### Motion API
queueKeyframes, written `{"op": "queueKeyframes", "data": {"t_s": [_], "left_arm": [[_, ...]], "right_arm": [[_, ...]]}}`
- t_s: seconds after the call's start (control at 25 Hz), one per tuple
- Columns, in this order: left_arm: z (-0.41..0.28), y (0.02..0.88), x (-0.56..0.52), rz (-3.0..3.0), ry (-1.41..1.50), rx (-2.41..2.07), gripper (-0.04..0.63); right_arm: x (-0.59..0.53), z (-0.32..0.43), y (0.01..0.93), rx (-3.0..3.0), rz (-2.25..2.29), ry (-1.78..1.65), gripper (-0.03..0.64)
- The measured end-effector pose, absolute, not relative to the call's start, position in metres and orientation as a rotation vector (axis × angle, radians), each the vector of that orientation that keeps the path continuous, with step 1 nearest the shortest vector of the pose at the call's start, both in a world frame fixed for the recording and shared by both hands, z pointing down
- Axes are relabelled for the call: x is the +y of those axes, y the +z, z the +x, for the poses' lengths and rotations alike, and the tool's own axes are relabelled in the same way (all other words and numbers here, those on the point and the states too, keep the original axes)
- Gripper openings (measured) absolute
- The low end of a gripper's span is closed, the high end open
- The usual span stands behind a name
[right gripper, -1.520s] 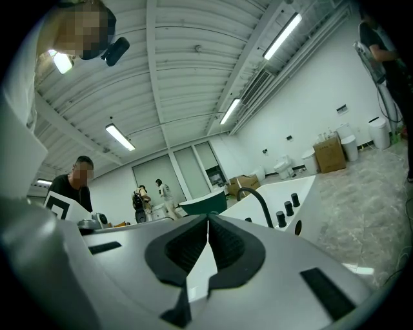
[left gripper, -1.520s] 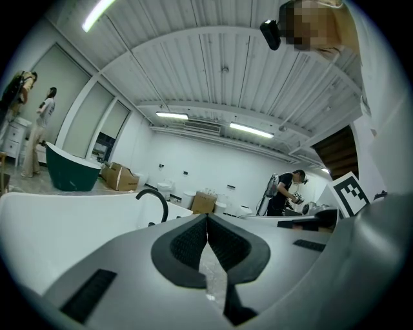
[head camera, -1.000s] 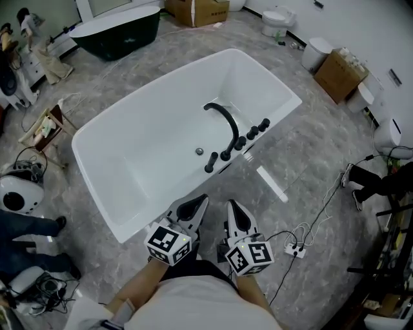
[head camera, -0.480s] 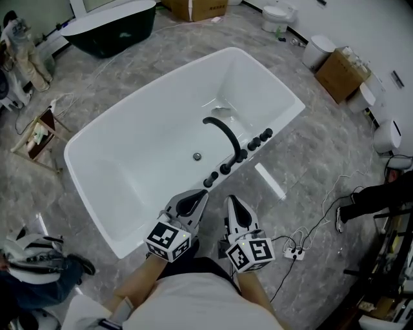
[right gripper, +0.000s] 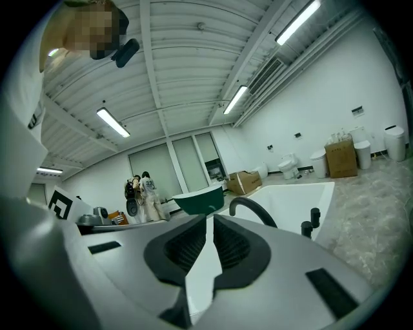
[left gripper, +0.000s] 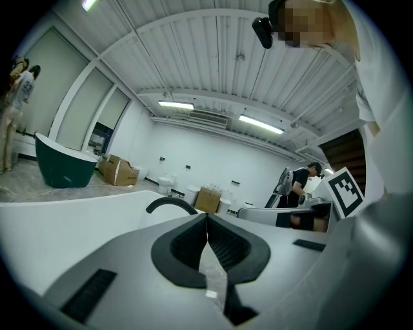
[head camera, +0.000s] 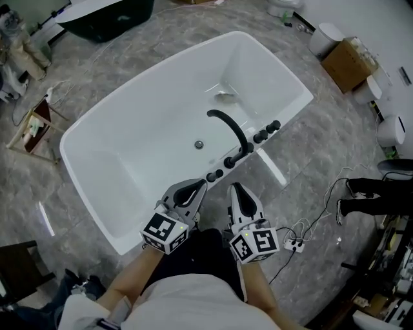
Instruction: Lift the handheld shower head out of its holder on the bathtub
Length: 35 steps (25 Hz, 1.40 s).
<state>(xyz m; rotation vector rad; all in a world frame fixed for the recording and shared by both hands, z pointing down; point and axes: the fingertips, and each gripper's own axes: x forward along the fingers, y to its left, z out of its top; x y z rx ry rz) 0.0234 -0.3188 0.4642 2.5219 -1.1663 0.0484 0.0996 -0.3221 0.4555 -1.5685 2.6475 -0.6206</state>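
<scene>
**Grippers.** The 2 tools were both clenched and empty. The left gripper (head camera: 197,188) and the right gripper (head camera: 235,190) each had its jaws pressed together with nothing between them. They hung side by side over the floor (head camera: 310,161), just short of the near rim of the white bathtub (head camera: 97,213).

**Task item.** The handheld shower head (head camera: 212,176) was judged to be the black upright piece at the near end of the row of black fittings (head camera: 261,136) on the tub's near right rim. It stood beside the arched black spout (head camera: 227,124). It sat in its holder, untouched and well apart from both tools. Its identity could not be confirmed at this size.

**Recommendation.**
- Open 1 gripper before the reach and bring it in level from the side.
- Close it round the upright body, then draw straight up along the holder's axis.
- A tilted pull would risk binding, and a hose may trail behind.

**Surroundings.** The floor was grey marbled tile. A power strip (head camera: 293,245) and loose cables (head camera: 326,200) lay to the person's right. A dark green tub (head camera: 106,16) stood far left and a cardboard box (head camera: 348,61) far right.
</scene>
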Motion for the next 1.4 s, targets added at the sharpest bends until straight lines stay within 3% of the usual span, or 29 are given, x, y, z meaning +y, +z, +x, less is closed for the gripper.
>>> {"op": "queueKeyframes", "data": {"t_s": [0.12,0.24,0.36,1.4], "left_arm": [[0.019,0.473,-0.322,2.494,0.063,-1.185,0.011],[0.016,0.484,-0.330,2.471,0.078,-1.207,0.011],[0.018,0.496,-0.338,2.458,0.085,-1.228,0.011],[0.030,0.621,-0.371,2.361,0.060,-1.234,0.011]], "right_arm": [[-0.328,0.095,0.462,2.699,-1.564,-0.624,0.031],[-0.336,0.086,0.473,2.782,-1.497,-0.645,0.158],[-0.343,0.083,0.490,2.834,-1.438,-0.693,0.202],[-0.383,0.064,0.635,3.079,-1.371,-0.492,0.209]]}}
